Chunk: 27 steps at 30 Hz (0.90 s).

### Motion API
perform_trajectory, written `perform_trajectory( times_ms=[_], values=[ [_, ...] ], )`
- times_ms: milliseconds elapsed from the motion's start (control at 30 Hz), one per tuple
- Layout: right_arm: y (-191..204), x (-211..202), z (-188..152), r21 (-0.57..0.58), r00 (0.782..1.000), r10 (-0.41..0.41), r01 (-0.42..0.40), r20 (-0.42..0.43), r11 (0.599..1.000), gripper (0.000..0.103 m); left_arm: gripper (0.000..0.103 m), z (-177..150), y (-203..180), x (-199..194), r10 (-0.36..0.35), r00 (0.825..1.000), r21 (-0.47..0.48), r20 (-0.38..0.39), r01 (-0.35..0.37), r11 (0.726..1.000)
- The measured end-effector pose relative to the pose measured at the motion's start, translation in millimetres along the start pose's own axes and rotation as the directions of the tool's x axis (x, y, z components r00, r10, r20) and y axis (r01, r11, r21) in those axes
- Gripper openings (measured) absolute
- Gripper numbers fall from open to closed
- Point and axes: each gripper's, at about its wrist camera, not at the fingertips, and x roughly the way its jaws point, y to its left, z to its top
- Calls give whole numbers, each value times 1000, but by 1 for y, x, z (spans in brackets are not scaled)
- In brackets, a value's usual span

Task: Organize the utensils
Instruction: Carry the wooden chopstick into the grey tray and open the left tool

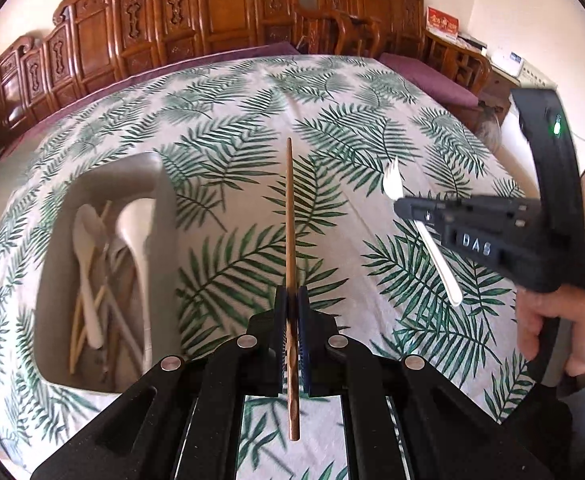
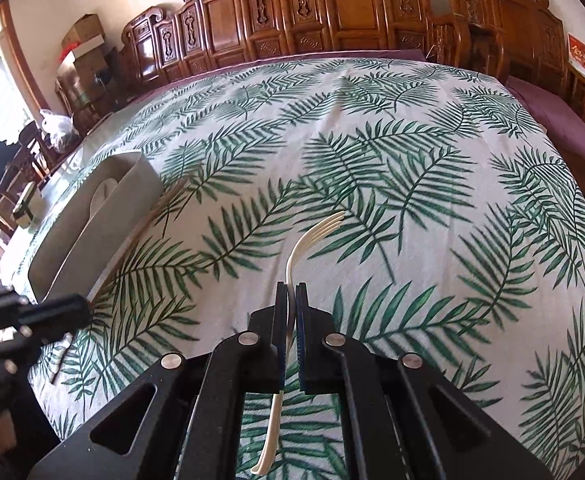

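Observation:
My left gripper (image 1: 291,294) is shut on a brown wooden chopstick (image 1: 289,208) that points straight ahead above the leaf-print tablecloth. My right gripper (image 2: 291,290) is shut on a cream plastic fork (image 2: 316,232), tines forward and up. In the left wrist view the right gripper (image 1: 402,202) shows at the right, with the fork (image 1: 438,258) crossing it and a hand (image 1: 548,328) on its handle. A grey tray (image 1: 164,208) lies to the left of the chopstick and holds white spoons (image 1: 86,248), pale chopsticks and other utensils. In the right wrist view the tray (image 2: 92,236) sits at the left.
The table is covered by a leaf-print cloth (image 1: 332,120). Carved wooden chairs (image 1: 212,12) line the far edge, with purple cushions (image 1: 432,76) at the right. In the right wrist view, boxes and bags (image 2: 80,52) stand by a window at the far left.

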Motion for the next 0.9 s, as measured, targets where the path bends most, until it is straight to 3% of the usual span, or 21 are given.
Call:
perform_trajectory(
  times_ms=[900],
  values=[
    [88, -30, -5, -72, 998, 63, -62, 12, 995, 5, 4, 5, 91, -53, 45, 997, -85, 57, -40, 996]
  ],
)
